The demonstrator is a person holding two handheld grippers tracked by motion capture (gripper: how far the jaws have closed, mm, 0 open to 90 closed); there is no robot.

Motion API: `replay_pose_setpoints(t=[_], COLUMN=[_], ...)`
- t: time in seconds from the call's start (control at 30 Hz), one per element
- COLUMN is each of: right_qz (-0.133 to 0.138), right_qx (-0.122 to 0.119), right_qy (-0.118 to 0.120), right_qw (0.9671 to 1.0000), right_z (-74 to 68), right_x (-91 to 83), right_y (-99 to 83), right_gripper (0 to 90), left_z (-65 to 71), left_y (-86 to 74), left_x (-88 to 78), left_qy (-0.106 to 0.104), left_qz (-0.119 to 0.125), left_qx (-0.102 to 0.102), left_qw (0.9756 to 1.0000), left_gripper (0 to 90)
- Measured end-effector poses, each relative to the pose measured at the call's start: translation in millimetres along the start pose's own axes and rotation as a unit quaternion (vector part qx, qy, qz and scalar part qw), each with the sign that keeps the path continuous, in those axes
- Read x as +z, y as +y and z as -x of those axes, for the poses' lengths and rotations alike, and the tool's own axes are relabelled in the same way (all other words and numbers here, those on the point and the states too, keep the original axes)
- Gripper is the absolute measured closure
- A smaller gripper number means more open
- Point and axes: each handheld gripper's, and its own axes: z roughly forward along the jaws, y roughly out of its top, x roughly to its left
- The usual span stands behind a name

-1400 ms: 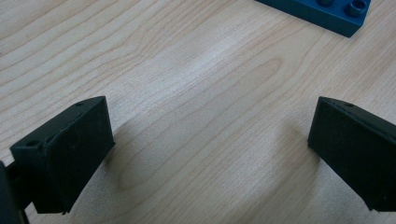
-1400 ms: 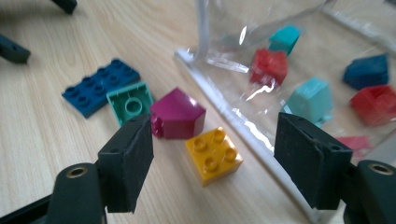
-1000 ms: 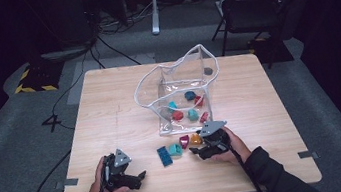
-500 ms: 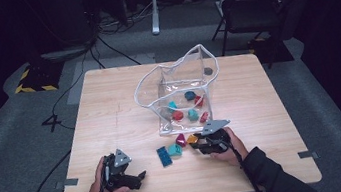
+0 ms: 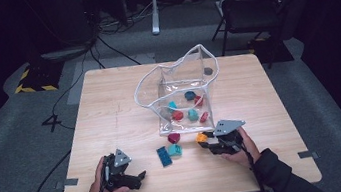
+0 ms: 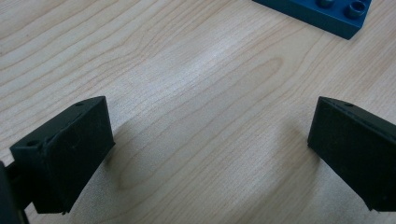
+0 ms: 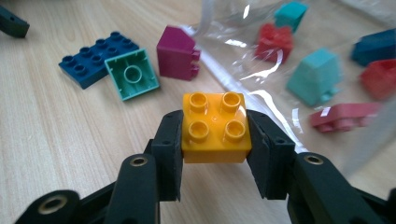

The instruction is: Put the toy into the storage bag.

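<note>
The right gripper (image 7: 215, 154) is squeezing a yellow brick (image 7: 215, 127). Its two black jaws press on the brick's left and right sides, and the studs face up. They have just closed on it. The brick sits just off the table (image 7: 56, 140). Ahead of it lies a clear bag (image 7: 261, 70) with more bricks inside. To the front left are a purple brick (image 7: 176, 52), a green brick (image 7: 132, 74) and a blue plate (image 7: 95, 58).

The left gripper (image 6: 210, 140) is wide open and holds nothing. Its jaws rest just over the bare table.
</note>
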Motion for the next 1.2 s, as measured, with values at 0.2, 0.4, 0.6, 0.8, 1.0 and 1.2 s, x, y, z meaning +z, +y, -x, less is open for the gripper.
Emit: replay_pose_setpoints(t=[0.2, 0.4, 0.6, 0.8, 1.0, 1.2], right_qz=[0.024, 0.04, 0.064, 0.084, 0.096, 0.107], right_qx=[-0.004, -0.004, -0.006, -0.012, -0.005, -0.004], right_qy=[-0.019, -0.022, -0.036, -0.049, -0.053, -0.061], right_qw=[0.9995, 0.9989, 0.9973, 0.9952, 0.994, 0.9923], right_z=[0.5, 0.8, 4.7, 11.9, 19.9, 23.5], right_x=[-25.6, -40.2, -59.4, -76.6, -87.5, -98.4], right_y=[6.3, 19.0, 37.5, 60.9, 79.0, 92.9], right_gripper=[59.1, 59.1, 59.1, 59.2, 59.2, 59.2], left_z=[0.0, 0.0, -0.1, -0.2, 0.1, 0.0], left_y=[0.0, 0.1, 0.1, 0.1, 0.1, 0.1], left_x=[0.0, 0.2, 0.1, 0.1, 0.2, 0.2], left_qy=[0.0, 0.0, 0.001, 0.001, 0.0, 0.001], left_qz=[0.0, 0.0, 0.0, 0.0, 0.0, 0.0], left_qx=[0.0, 0.0, 0.0, 0.0, -0.002, -0.001], left_qw=[1.0, 1.0, 1.0, 1.0, 1.0, 1.0], left_gripper=[0.2, 0.2, 0.2, 0.2, 0.2, 0.2])
